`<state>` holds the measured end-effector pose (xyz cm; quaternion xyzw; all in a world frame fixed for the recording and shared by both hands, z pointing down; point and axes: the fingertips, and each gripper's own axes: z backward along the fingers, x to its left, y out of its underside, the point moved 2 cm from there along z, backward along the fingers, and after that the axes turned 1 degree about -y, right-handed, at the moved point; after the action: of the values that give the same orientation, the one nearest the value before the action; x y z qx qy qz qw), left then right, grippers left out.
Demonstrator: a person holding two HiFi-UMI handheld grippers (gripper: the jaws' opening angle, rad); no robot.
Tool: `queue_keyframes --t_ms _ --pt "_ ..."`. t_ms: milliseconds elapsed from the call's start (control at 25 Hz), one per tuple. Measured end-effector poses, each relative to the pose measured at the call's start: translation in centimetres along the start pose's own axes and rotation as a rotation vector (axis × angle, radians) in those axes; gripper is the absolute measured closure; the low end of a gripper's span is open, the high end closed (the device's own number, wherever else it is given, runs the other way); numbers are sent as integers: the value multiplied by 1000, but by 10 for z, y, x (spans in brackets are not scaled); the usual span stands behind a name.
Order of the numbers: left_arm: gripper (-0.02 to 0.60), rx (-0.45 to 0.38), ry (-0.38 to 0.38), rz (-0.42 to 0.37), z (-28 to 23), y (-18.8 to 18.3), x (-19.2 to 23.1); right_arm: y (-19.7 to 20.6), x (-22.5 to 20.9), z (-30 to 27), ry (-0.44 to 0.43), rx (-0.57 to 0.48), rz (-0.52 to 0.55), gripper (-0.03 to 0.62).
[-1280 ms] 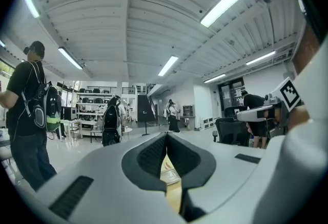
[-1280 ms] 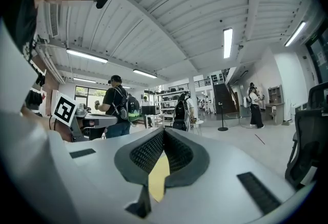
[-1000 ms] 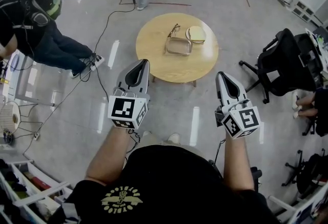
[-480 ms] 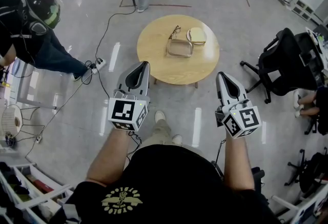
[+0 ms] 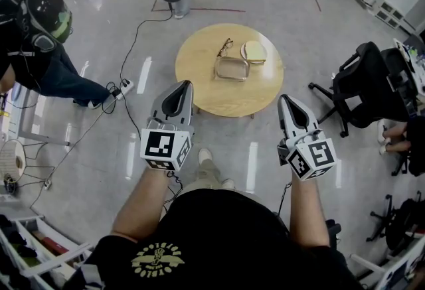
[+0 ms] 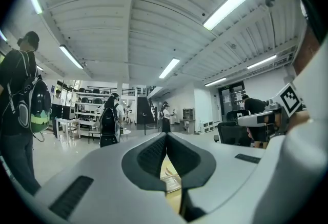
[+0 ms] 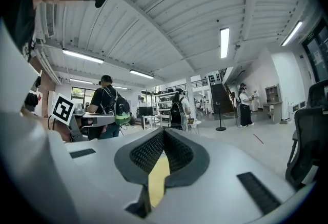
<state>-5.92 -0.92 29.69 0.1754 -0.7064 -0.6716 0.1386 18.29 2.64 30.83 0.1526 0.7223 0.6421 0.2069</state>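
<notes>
Hovering short of bench (image 5: pixel 199 83) | left claw (image 5: pixel 178 86), right claw (image 5: pixel 286 99) both closed, empty | glasses (image 5: pixel 225 47) toward bench far edge, beside tray (image 5: pixel 231 68) | likely light, fragile; take by temple arm

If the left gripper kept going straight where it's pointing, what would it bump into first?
Probably the round wooden table: the left gripper points toward its near edge. Height is unclear, so it might pass above it.
</notes>
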Motion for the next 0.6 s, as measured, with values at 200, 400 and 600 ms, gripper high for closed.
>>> queue_keyframes --t_ms 200,400,600 --pt "564 14 -13 -4 -14 1 12 -3 -5 -17 -8 3 8 580" --pt "565 28 -6 -10 -28 7 18 2 -11 -32 -18 13 13 579" --pt "565 47 -6 -13 -43 10 23 3 -22 -42 2 31 -3 580"
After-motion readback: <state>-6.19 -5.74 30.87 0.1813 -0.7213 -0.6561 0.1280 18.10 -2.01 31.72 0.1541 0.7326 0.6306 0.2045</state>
